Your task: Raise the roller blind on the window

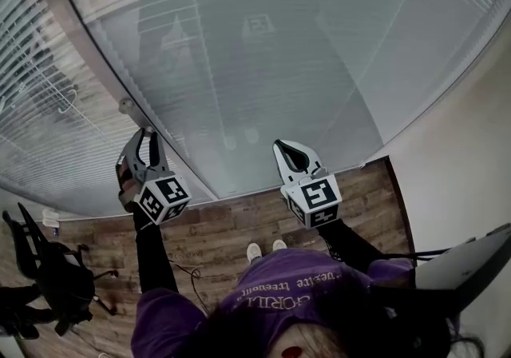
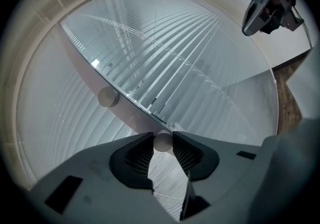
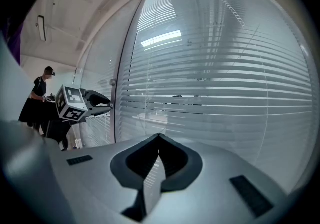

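Setting: tall window seen from above, with a pale upright frame bar (image 1: pixel 104 69) between two panes.
Blind: slatted blind (image 1: pixel 279 69) sits behind the glass, hanging down and covering the right-hand pane to its lower edge. Slats lie level and slightly open. More slats show in the pane left of the bar.
Knobs: two small pale round knobs on the frame bar, one above the other. The upper knob (image 2: pixel 107 97) is free.
Lower knob: lower knob (image 2: pixel 162 141) sits between the tips of the left hand-held gripper.
Left hand-held gripper: left hand-held gripper (image 1: pixel 148 139) is raised to the frame bar. Its jaws stand fairly wide, and both tips pinch the lower knob from either side.
Right hand-held gripper: right hand-held gripper (image 3: pixel 159 137) is held up before the glass of the right-hand pane, near it. I cannot tell whether it touches. Its jaw tips are pressed together with nothing between them.
Spacing: the two grippers are well apart, at about the same height.
Person: black sleeves, purple top (image 1: pixel 263 300), pale shoes (image 1: pixel 263 250) close to the foot of the window.
Floor: wood-plank floor (image 1: pixel 215 228). A dark chair (image 1: pixel 48 276) stands off to the left.
Background: second person (image 3: pixel 37 100) in dark clothes stands far back in the room, in the right gripper view.
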`<state>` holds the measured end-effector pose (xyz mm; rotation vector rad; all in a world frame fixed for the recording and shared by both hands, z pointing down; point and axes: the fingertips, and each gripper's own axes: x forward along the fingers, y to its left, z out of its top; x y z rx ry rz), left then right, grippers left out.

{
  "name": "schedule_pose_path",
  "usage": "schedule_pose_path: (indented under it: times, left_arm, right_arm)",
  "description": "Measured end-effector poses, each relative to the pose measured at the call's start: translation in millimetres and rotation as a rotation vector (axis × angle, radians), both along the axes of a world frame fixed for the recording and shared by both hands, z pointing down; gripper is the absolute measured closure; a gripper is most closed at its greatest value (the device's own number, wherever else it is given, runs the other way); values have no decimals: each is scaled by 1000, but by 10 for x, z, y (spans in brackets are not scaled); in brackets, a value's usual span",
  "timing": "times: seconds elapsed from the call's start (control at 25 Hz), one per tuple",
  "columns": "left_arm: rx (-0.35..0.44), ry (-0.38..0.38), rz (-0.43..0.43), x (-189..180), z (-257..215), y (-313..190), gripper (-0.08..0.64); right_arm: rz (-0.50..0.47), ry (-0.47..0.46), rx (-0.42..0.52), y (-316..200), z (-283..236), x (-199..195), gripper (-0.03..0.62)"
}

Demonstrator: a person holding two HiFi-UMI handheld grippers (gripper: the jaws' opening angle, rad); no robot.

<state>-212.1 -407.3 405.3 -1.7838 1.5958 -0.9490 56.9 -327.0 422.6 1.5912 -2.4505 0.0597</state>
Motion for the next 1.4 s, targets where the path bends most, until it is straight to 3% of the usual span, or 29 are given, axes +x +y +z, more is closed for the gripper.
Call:
schedule_pose_path:
  times: [0.12,0.4,0.92,1.2,1.4]
  left_arm:
    - [16,-49,0,26,-11,29,437]
    - [47,-247,33,49,13,38,437]
    - [91,-492,71,57,57,53,437]
    - [107,-693,92,47,97,43,437]
    - [107,-740,94,59,112,49,437]
  right_arm:
    - [0,0,0,28,-1,17,594]
    - [2,4,-5,33,16,22,594]
    - [3,3,-12,24,47,21,594]
    - [9,1,-15,5,52,21,594]
    - [11,5,-14,10,57,41,594]
